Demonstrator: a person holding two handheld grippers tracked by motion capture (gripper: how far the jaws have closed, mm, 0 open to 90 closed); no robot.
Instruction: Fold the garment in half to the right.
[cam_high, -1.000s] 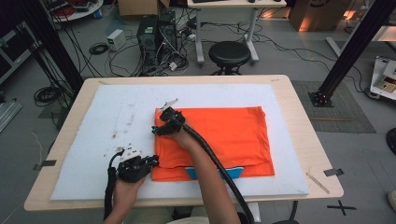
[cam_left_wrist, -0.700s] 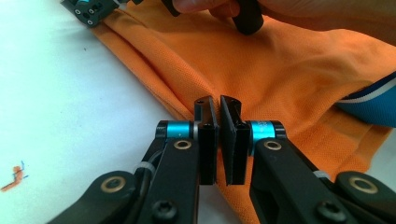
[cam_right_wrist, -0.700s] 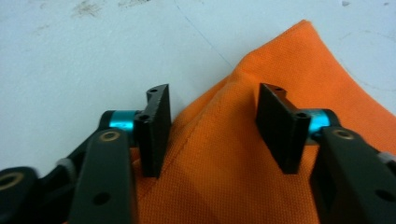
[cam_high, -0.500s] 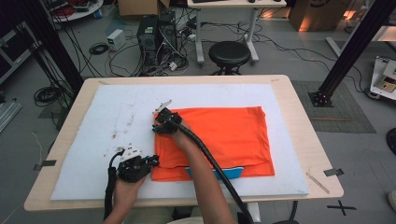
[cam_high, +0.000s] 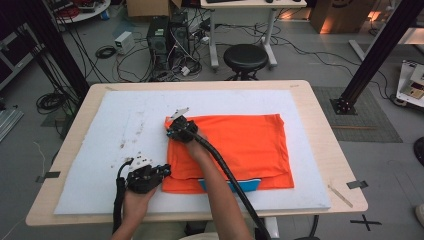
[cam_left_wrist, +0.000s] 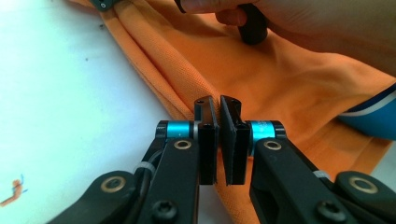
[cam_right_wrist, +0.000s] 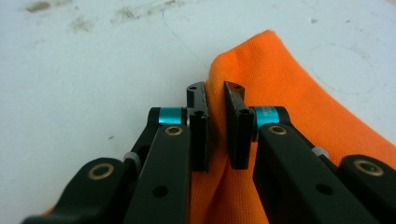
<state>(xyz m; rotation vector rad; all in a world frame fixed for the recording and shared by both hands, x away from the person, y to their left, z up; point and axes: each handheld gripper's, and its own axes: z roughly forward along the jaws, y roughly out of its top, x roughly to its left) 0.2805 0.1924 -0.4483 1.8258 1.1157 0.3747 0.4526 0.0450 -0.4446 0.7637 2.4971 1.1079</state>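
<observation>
**A:** Shirt (cam_high: 235, 150), orange, folded flat on the white mat (cam_high: 90, 165) that covers the desk (cam_high: 320, 100), right of the middle. A blue strip shows at its near edge.

**B:** And both hands are on its left side. The left tool (cam_high: 161, 172) sits at the near left corner, jaws pressed together on the hem; the left gripper view has the fabric edge running in between the pads.

**A:** The right tool (cam_high: 172, 127) is at the far left corner. Its jaws have just been closing, and the right gripper view shows a raised fold of orange cloth between them, pinched, with a narrow gap left above it.

**B:** The right forearm lies across the shirt, cable trailing along it. Beyond the far corner the mat is speckled with dark marks.
</observation>
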